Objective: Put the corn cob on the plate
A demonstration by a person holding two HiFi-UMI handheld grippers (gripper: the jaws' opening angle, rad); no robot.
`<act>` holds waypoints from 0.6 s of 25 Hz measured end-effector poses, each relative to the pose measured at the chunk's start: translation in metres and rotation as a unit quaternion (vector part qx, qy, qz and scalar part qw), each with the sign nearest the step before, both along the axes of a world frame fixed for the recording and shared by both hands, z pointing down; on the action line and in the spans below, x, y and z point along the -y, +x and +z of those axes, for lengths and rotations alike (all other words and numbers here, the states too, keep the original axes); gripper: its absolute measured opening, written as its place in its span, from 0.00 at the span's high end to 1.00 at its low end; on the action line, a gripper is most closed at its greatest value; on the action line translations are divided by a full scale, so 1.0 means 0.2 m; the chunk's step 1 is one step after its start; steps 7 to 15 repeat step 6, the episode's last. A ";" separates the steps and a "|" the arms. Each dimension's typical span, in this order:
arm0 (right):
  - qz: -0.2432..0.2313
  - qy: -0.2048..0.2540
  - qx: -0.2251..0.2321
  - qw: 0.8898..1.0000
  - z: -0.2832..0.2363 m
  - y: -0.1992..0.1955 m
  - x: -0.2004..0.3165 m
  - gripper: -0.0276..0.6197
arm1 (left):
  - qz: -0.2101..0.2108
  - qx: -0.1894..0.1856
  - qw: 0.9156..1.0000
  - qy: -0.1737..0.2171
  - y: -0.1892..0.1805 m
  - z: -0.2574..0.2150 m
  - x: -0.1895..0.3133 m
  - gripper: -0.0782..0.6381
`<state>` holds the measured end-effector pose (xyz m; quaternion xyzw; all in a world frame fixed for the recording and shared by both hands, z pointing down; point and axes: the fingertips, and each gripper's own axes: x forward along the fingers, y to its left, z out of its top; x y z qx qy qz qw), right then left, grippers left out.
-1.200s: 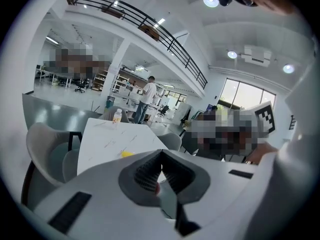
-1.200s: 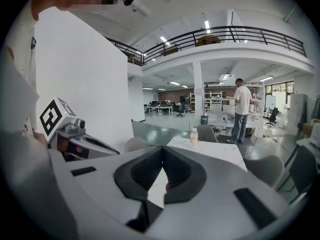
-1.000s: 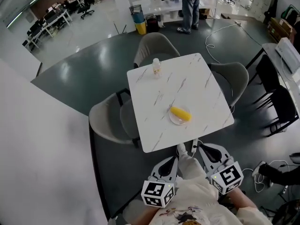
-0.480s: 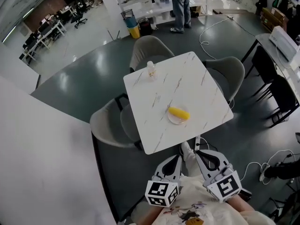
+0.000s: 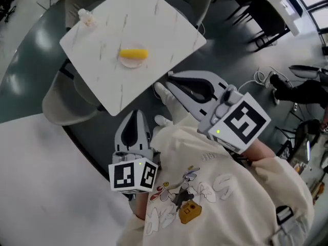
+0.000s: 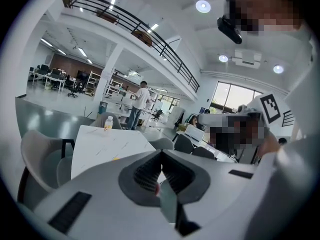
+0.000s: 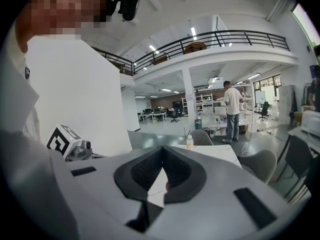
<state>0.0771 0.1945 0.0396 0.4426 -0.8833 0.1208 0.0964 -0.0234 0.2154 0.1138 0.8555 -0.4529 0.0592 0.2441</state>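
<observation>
left gripper [image 5: 136, 114]: nearest, held close in front of the person's sweatshirt [image 5: 205, 188]. Fingers are pressed together at the tips with nothing between them, as the left gripper view shows.
right gripper [image 5: 169, 79]: beside the left one and reaching a little further out. Fingers closed flat on each other, empty too.
shoes [image 5: 164, 92]: white pair on the dark floor [image 5: 241, 45], showing right by both sets of fingertips in the head view.
table [image 5: 154, 19]: white marbled top. Its near edge sits just past the right fingertips and further from the left ones; no finger touches it.
plate [image 5: 129, 63]: small and pale, on the table ahead of the fingertips, well apart from both pairs.
corn cob [image 5: 133, 54]: yellow, lying on its side on the plate, well apart from every finger.
bottle [image 5: 85, 17]: small, near the table's far corner, beyond the corn from the fingers.
chairs [image 5: 61, 104]: grey, one off to the left of the left fingertips, others past the table's far edges.
standing person [image 7: 231, 111]: far beyond the table, in line past the right fingertips.
done: corn sits on the plate and both grippers are free of it, so I judge the placing finished.
left: nothing visible. The fingers are already clear of the table.
</observation>
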 end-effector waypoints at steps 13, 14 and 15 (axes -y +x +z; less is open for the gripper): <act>0.029 -0.050 0.001 0.998 0.07 0.15 -0.06 0.95 | 0.040 0.006 0.998 -0.053 0.11 0.11 -0.13 0.88; 0.029 -0.050 0.001 0.998 0.07 0.15 -0.06 0.95 | 0.040 0.006 0.998 -0.053 0.11 0.11 -0.13 0.88; 0.029 -0.050 0.001 0.998 0.07 0.15 -0.06 0.95 | 0.040 0.006 0.998 -0.053 0.11 0.11 -0.13 0.88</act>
